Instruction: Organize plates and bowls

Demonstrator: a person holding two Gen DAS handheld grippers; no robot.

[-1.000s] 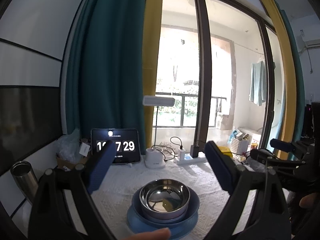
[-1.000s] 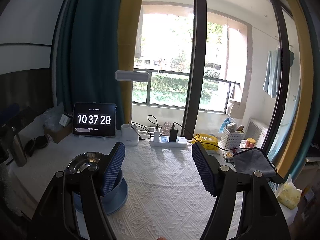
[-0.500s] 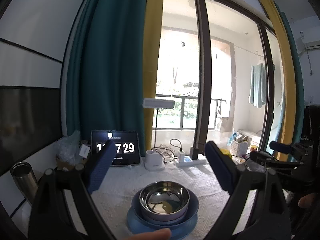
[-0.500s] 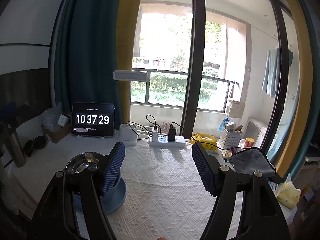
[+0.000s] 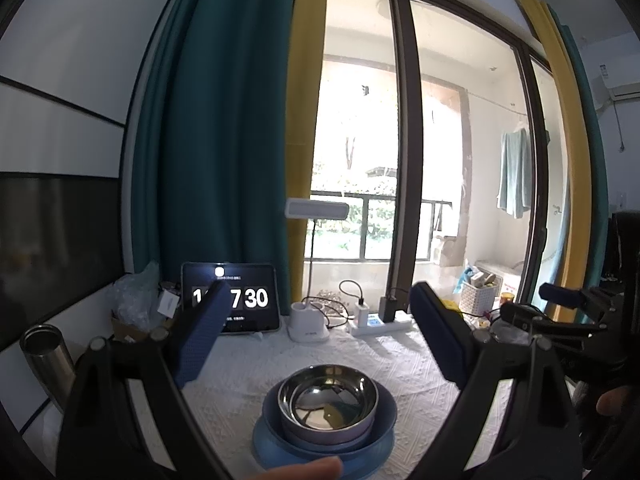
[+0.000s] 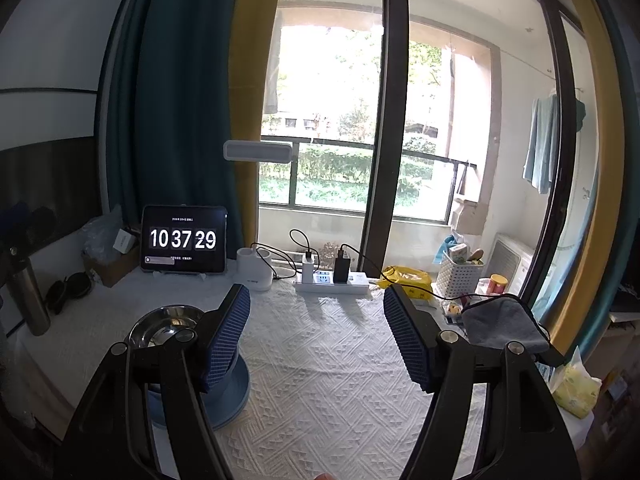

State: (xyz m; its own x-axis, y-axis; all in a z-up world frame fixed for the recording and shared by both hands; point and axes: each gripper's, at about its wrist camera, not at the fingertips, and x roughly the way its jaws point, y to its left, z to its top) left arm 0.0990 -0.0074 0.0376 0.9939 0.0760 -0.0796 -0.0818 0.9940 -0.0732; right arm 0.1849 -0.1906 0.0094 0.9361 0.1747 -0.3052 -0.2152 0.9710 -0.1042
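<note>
A steel bowl [image 5: 328,400] sits nested in a blue bowl [image 5: 382,420], which stands on a blue plate [image 5: 268,446] on the white tablecloth [image 5: 404,364]. My left gripper [image 5: 320,336] is open and empty, held above and behind the stack. My right gripper [image 6: 318,336] is open and empty over the cloth, to the right of the stack. In the right wrist view the steel bowl [image 6: 164,324] and the blue plate [image 6: 234,394] show partly behind the left finger. The right gripper also shows at the right edge of the left wrist view.
A tablet clock [image 6: 183,240], a white lamp base [image 6: 254,270] and a power strip [image 6: 332,282] line the table's far edge. A steel tumbler [image 5: 46,360] stands far left. A grey cloth [image 6: 500,322], a white basket [image 6: 460,276] and a yellow bag [image 6: 408,278] sit at the right.
Both grippers have tilted or drawn back a little, so the stack sits slightly lower and farther in the views. Both stay open. The bowls have not moved.
</note>
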